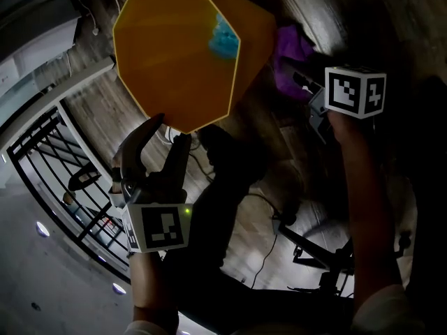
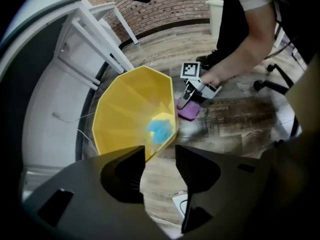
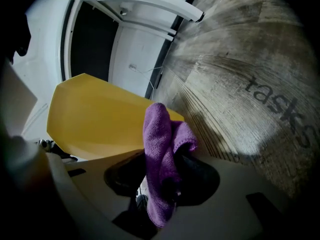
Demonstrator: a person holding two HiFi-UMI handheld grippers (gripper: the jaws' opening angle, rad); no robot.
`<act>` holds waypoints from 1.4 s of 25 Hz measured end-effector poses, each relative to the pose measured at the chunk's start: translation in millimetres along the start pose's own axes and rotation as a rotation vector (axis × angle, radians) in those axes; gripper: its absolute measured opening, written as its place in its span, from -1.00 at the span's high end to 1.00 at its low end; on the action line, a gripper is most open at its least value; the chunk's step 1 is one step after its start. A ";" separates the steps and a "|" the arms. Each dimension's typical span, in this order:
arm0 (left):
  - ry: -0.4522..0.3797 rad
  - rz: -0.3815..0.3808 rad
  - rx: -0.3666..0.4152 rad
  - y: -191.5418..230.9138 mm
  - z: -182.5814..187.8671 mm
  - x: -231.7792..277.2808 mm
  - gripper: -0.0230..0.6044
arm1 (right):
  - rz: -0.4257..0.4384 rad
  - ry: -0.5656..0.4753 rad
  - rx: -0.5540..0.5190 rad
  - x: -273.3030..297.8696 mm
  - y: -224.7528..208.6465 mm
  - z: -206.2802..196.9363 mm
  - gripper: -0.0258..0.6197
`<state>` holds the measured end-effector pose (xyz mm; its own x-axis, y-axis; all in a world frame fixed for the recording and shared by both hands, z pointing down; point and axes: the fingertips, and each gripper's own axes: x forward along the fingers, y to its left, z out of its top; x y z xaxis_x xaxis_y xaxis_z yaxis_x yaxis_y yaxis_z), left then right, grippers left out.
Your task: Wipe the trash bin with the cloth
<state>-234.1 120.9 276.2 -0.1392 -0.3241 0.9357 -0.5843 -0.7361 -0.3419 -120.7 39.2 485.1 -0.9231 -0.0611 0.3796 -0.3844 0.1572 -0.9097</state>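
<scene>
The left gripper point(image 2: 160, 159) has its jaws apart with nothing between them. The rim of the yellow trash bin point(image 2: 130, 114) sits just beyond them at 11 o'clock, with a blue wad point(image 2: 160, 130) inside. The right gripper point(image 3: 162, 159) has its jaws clamped on the purple cloth point(image 3: 160, 154), and the bin's outer wall is close at 10 o'clock. In the head view the bin's mouth faces the camera, with a black railing point(image 1: 63, 180) at 8 o'clock and cables point(image 1: 269, 257) on the wooden floor point(image 3: 240, 49) at 5 o'clock. The floor print reads "tasks" point(image 3: 280, 109).
</scene>
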 end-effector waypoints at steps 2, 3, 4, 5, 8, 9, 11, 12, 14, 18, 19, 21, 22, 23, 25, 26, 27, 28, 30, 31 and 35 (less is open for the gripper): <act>0.023 0.033 0.012 3.8 -4.8 5.4 0.34 | 0.017 -0.009 0.001 -0.6 4.4 1.7 0.40; 0.030 0.042 0.019 4.8 -5.4 8.5 0.34 | 0.024 -0.015 0.003 -1.4 6.3 3.0 0.40; 0.035 0.052 0.024 6.0 -5.6 10.9 0.34 | 0.031 -0.021 0.007 -2.3 8.1 3.8 0.40; 0.041 0.063 0.026 7.5 -5.6 12.6 0.35 | 0.037 -0.025 0.012 -3.1 9.9 4.1 0.40; 0.042 0.078 0.012 10.5 -0.6 16.4 0.46 | 0.063 -0.043 0.024 -7.2 16.1 6.8 0.40; 0.030 0.071 0.002 9.9 4.4 16.9 0.46 | 0.076 -0.055 0.030 -9.4 19.3 9.2 0.40; -0.009 0.045 -0.018 7.3 19.3 15.6 0.49 | 0.109 -0.089 0.045 -15.5 27.5 16.7 0.40; -0.032 0.030 -0.027 5.3 27.4 14.6 0.52 | 0.130 -0.108 0.051 -19.2 32.7 21.8 0.40; -0.074 -0.003 -0.055 0.4 41.2 13.6 0.60 | 0.185 -0.144 0.058 -27.4 45.8 33.6 0.40; -0.116 -0.065 -0.113 -8.5 57.6 14.2 0.73 | 0.326 -0.228 0.042 -50.8 78.8 55.0 0.40; -0.123 -0.077 -0.118 -9.8 61.4 14.4 0.76 | 0.363 -0.246 0.026 -58.1 89.0 59.6 0.40; -0.135 -0.094 -0.123 -11.0 67.9 14.2 0.81 | 0.435 -0.269 -0.019 -72.1 112.6 67.1 0.40; -0.143 -0.101 -0.128 -11.5 70.2 13.9 0.84 | 0.473 -0.274 -0.042 -77.9 126.1 69.7 0.40; -0.151 -0.110 -0.135 -12.2 72.0 13.6 0.86 | 0.513 -0.272 -0.064 -82.6 140.4 71.7 0.40; -0.155 -0.132 -0.140 -14.8 73.5 13.0 0.87 | 0.589 -0.255 -0.110 -88.6 168.8 73.4 0.40; -0.152 -0.143 -0.135 -17.1 73.9 12.5 0.87 | 0.619 -0.243 -0.133 -90.5 181.2 73.4 0.40; -0.152 -0.154 -0.126 -19.8 74.6 11.7 0.87 | 0.642 -0.231 -0.151 -91.7 191.4 73.0 0.40; -0.153 -0.166 -0.115 -22.9 75.7 10.4 0.87 | 0.658 -0.221 -0.162 -91.9 198.9 72.3 0.40; -0.161 -0.192 -0.093 -29.8 77.5 7.0 0.88 | 0.681 -0.205 -0.162 -89.2 205.2 69.7 0.40; -0.166 -0.204 -0.086 -33.0 77.9 5.5 0.88 | 0.692 -0.200 -0.150 -87.5 204.5 68.2 0.40; -0.198 -0.261 -0.073 -43.9 78.8 2.5 0.89 | 0.674 -0.179 -0.107 -79.8 185.8 63.6 0.40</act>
<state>-145.8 105.6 286.8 0.1762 -0.2448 0.9534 -0.6366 -0.7671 -0.0793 -118.7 10.6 275.1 -0.9502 -0.0760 -0.3022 0.2650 0.3137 -0.9118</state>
